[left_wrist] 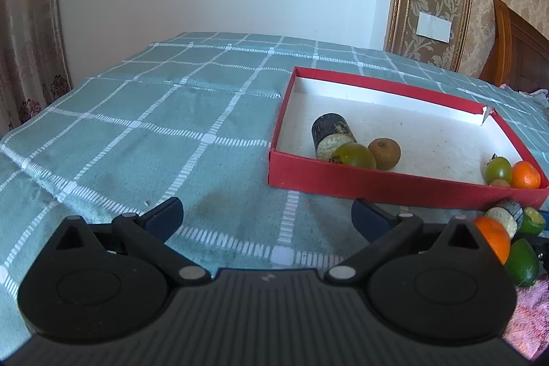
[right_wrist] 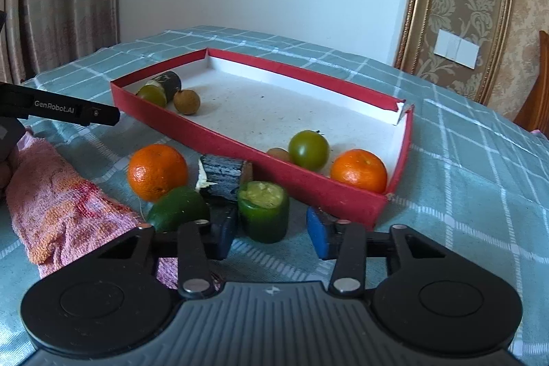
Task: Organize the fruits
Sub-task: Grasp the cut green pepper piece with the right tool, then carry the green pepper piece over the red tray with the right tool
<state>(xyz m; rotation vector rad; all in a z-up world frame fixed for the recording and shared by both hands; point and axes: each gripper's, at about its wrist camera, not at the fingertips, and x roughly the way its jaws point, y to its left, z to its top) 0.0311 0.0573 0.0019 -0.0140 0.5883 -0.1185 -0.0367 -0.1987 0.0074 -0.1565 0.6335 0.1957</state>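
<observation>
Your left hand-held gripper (left_wrist: 267,215) hangs spread wide over the checked cloth (left_wrist: 137,126) on the bench, nothing between its pads. Your right hand-held gripper (right_wrist: 271,235) has its pads near the green cut cylinder (right_wrist: 264,211); they do not visibly press it, and its base is partly hidden. The red tray (right_wrist: 240,146) holds an orange (right_wrist: 359,170), a green tomato (right_wrist: 308,150) and a half-hidden brown fruit (right_wrist: 278,154). Another orange (right_wrist: 157,171) lies outside beside the pink towel (right_wrist: 51,194).
</observation>
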